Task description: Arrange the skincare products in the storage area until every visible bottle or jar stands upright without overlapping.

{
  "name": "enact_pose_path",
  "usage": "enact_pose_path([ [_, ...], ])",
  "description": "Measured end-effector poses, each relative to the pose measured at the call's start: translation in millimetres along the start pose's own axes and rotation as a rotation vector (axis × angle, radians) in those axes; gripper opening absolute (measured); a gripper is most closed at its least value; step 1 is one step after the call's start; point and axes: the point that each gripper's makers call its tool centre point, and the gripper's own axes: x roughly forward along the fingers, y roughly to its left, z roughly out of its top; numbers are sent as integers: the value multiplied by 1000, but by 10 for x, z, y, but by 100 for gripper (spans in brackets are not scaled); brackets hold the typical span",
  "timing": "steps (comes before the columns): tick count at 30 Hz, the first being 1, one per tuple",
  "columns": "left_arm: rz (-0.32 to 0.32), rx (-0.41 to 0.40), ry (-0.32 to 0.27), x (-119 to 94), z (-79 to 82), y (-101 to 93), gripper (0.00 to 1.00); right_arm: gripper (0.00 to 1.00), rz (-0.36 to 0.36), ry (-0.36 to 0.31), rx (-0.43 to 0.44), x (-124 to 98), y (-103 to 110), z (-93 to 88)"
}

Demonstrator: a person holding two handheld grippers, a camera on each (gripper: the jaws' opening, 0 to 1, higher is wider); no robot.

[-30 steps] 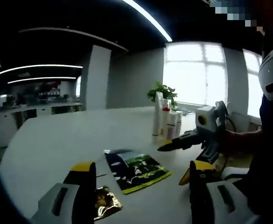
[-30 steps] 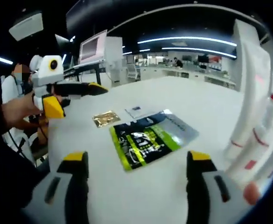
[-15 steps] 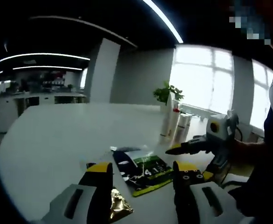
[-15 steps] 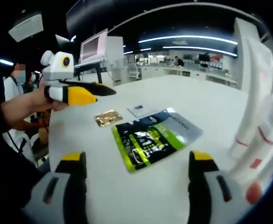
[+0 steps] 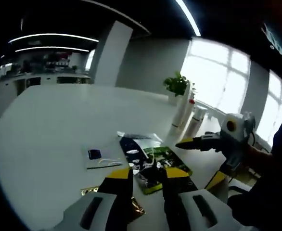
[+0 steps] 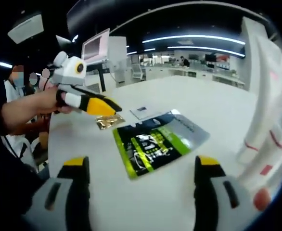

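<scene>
Bottles [image 5: 186,114] were standing upright in a tight cluster at the far side of the white table [image 5: 44,125], by a plant [image 5: 177,84]; in the right gripper view the same white tubes with red bands [image 6: 268,125] loomed at the right edge, so they were close to that hand. Next biggest thing on the table was the green-and-black pouch [image 6: 155,142] lying flat in the middle, then a small flat card [image 5: 100,156] beside it, then a little gold sachet [image 6: 108,121] near the left gripper. Right gripper [image 6: 141,166] had its jaws spread wide with nothing between them, hovering over the table just short of the pouch. Left gripper [image 5: 146,175] had its jaws almost pressed together right above the near edge of the pouch and next to the sachet; couldn't tell if it was actually nipping anything. My guess is the step was clearing or picking up the flat packets near the bottles. To do it well I'd come in low, catch just a corner of the sachet rather than dragging it, and keep the other hand clear of the bottles since they looked tall and tippy.
</scene>
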Motion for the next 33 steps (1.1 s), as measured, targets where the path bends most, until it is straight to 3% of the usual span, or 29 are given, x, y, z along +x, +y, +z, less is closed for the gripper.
enact_pose_path([
  [5,36,10,26,61,-14,96,15,90,-5,-2,3,-8,-19,9],
  [8,44,-29,40,100,-27,128,15,90,-14,7,21,-3,-53,-11],
  [15,64,-26,61,163,-44,147,14,89,-10,-2,87,5,-102,-7],
  [23,62,-19,107,212,-164,123,9,89,-10,-6,101,25,-103,21],
  [33,52,-17,114,247,-203,83,8,88,-5,0,83,29,-103,13],
])
